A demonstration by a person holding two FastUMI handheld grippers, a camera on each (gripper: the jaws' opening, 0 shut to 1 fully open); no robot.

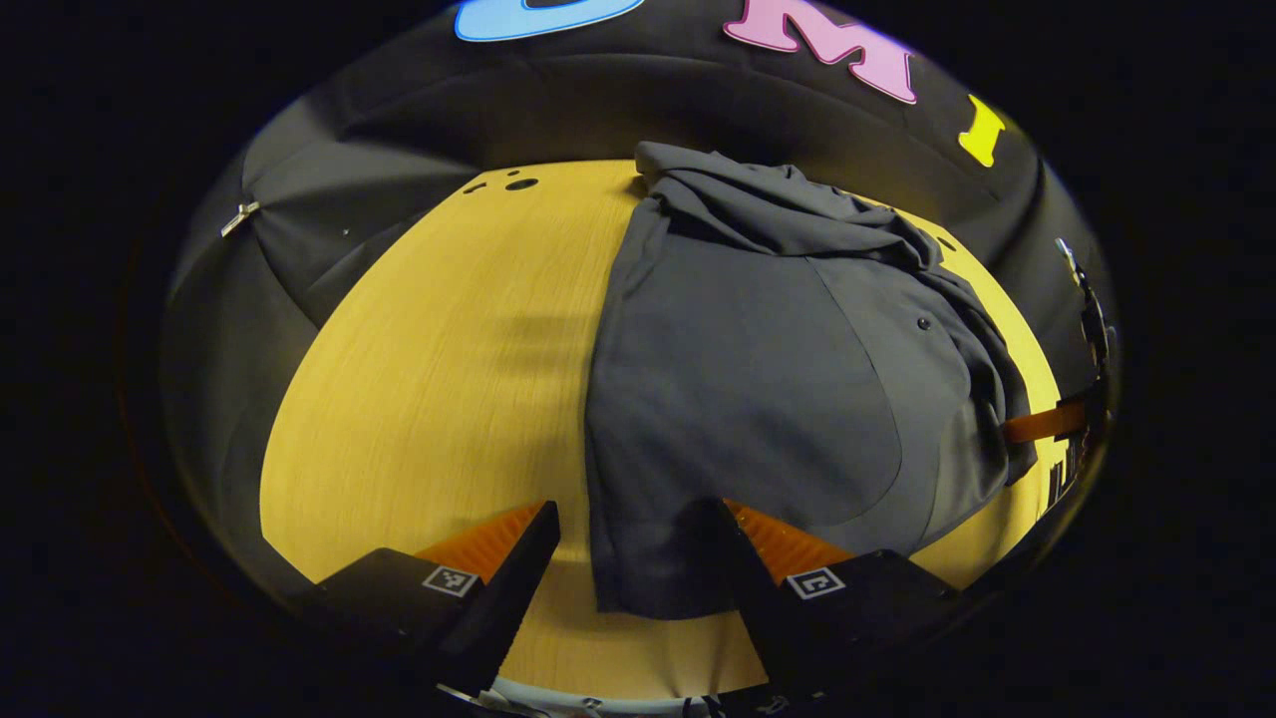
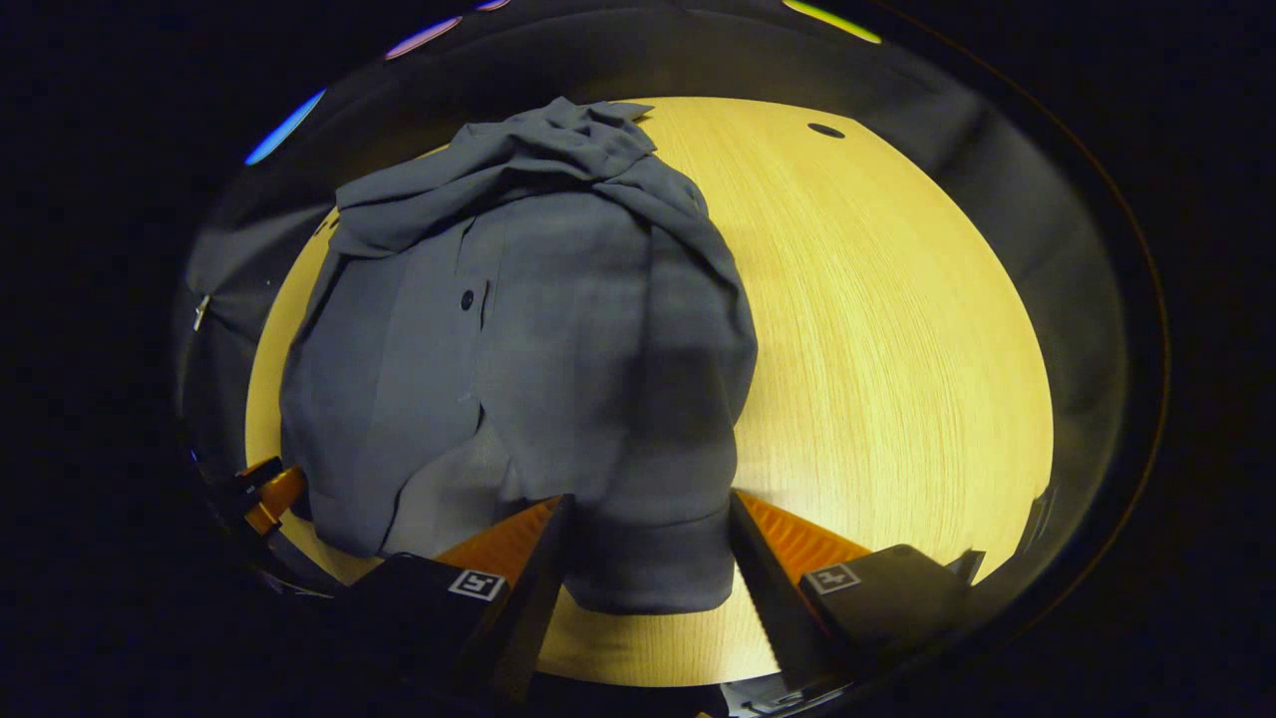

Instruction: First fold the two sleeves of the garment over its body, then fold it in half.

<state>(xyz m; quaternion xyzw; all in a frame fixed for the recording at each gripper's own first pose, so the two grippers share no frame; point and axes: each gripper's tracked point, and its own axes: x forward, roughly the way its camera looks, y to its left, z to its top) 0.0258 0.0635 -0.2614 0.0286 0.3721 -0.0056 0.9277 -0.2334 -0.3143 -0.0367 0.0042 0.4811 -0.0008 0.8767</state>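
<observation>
A dark grey buttoned shirt (image 1: 758,389) lies on the wooden table (image 1: 429,379), its sleeves bunched over the body at the far end. In the left gripper view my left gripper (image 1: 633,543) stands open over the shirt's near left hem corner, which lies between the fingers. In the right gripper view the same shirt (image 2: 538,339) spreads ahead, and my right gripper (image 2: 648,534) is open with the near right hem corner between its fingers. The right gripper (image 1: 1047,424) also appears at the far right of the left gripper view, and the left gripper (image 2: 264,494) at the lower left of the right gripper view.
Black cloth walls (image 1: 399,150) ring the round table. Small holes (image 1: 520,184) mark the tabletop's far side, and one hole (image 2: 825,130) lies beyond the shirt in the right gripper view. Bare wood (image 2: 897,349) lies to the right of the shirt.
</observation>
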